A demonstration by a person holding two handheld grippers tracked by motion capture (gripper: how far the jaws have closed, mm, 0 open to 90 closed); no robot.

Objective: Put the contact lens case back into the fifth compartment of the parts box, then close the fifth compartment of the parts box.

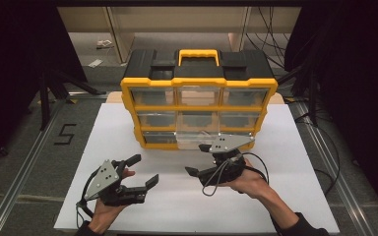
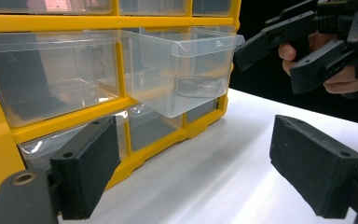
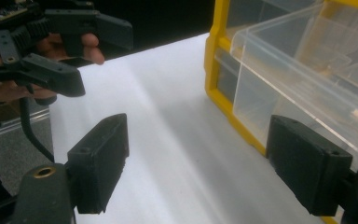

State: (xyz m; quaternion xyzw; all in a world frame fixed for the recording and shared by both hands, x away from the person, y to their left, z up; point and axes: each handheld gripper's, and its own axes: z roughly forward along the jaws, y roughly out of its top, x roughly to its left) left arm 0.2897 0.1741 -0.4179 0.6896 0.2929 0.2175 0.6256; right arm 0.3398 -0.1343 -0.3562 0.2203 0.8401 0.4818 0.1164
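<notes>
A yellow and black organizer (image 1: 199, 83) with clear drawers stands at the back of the white table (image 1: 285, 162). Its bottom middle drawer (image 1: 197, 139) is pulled out; it shows as a clear box (image 2: 182, 70) in the left gripper view and at the right (image 3: 298, 79) in the right gripper view. My left gripper (image 1: 144, 169) is open and empty over the table in front of the organizer's left side, its jaws spread wide (image 2: 198, 168). My right gripper (image 1: 198, 159) is open and empty just before the pulled-out drawer (image 3: 204, 163).
The organizer has a yellow carry handle (image 1: 199, 55) on top. A "5" mark (image 1: 65, 133) lies on the floor to the left. Cables (image 1: 325, 162) run along the floor to the right. White tabletop (image 1: 177, 206) lies between the two hands.
</notes>
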